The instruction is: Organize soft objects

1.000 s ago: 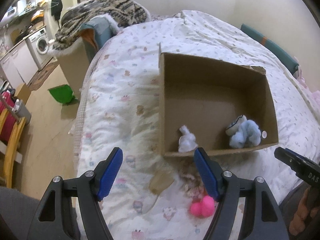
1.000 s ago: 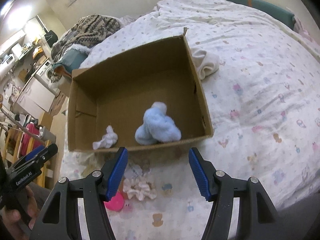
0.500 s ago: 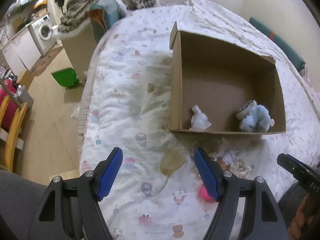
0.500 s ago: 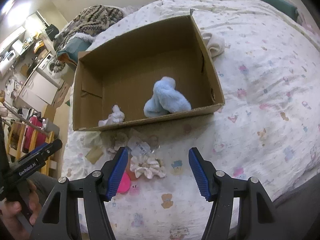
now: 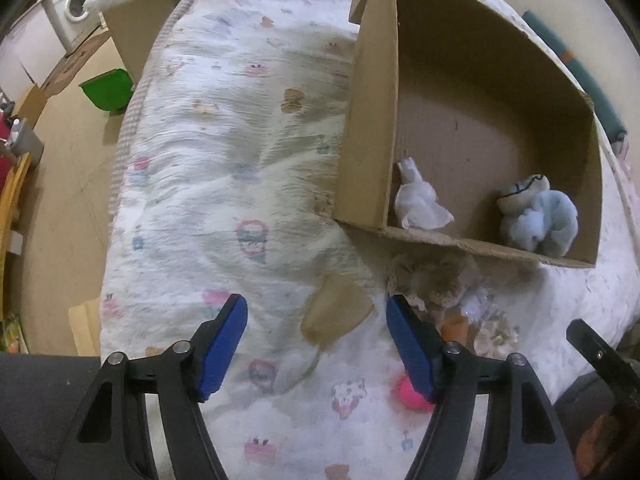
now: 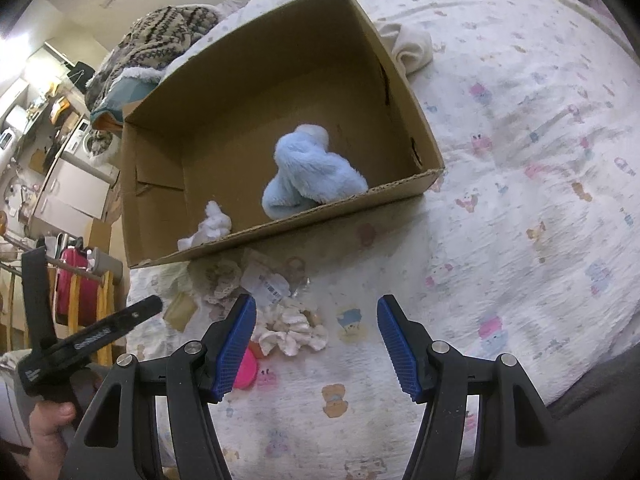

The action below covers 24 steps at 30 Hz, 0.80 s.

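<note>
Both grippers lower toward the pile near the cardboard box (image 6: 280,236) — left gripper (image 5: 316,344) jaws just narrowed, empty over tan cloth (image 5: 336,312); right gripper (image 6: 316,344) open, empty, beside white scrunchie (image 6: 292,332).

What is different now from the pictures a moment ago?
Both grippers came down toward the bed. The left gripper now hangs over the flat tan cloth piece, its jaws having just closed a little, still open and empty. The right gripper stays open. The brown cardboard box and fluffy blue toy stayed put.
</note>
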Tool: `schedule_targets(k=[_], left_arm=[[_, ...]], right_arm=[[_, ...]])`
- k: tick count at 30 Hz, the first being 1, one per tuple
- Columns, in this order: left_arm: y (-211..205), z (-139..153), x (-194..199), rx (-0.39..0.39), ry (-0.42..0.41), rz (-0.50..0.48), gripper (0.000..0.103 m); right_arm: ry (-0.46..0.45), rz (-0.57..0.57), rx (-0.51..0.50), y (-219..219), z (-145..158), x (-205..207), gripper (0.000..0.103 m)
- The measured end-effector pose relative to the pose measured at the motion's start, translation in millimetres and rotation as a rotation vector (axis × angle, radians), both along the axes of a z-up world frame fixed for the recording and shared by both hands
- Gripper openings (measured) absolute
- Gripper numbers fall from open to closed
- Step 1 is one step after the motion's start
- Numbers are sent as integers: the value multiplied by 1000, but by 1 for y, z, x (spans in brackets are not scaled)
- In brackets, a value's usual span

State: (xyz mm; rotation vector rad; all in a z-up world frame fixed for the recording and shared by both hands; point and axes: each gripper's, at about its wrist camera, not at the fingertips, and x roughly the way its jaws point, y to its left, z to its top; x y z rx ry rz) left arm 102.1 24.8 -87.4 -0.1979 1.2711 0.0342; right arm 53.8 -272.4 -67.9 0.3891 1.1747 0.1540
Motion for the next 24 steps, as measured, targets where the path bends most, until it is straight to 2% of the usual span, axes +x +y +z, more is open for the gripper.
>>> schedule_targets(k=[7,11,13,14,18,24], left_arm=[[-11,-34,16,32,87,-32,52],[-19,-40,19,-10,103,-68,20],[-26,-40,17,23,94,-99,12],[-28,-40,16,39,86,-111,10],[-21,-26,11,16,41,-80,7],[-9,9,-3,5,-56,-18,7]], right_arm=[[41,11,7,5,-11,8,66],[49,22,0,7,-13,10,66],[50,23,-1,8,-13,11,66],[51,24,-2,8,-13,11,66],[62,21,20,4,-15,12,66],[171,41,157,2,-38,14,66]])
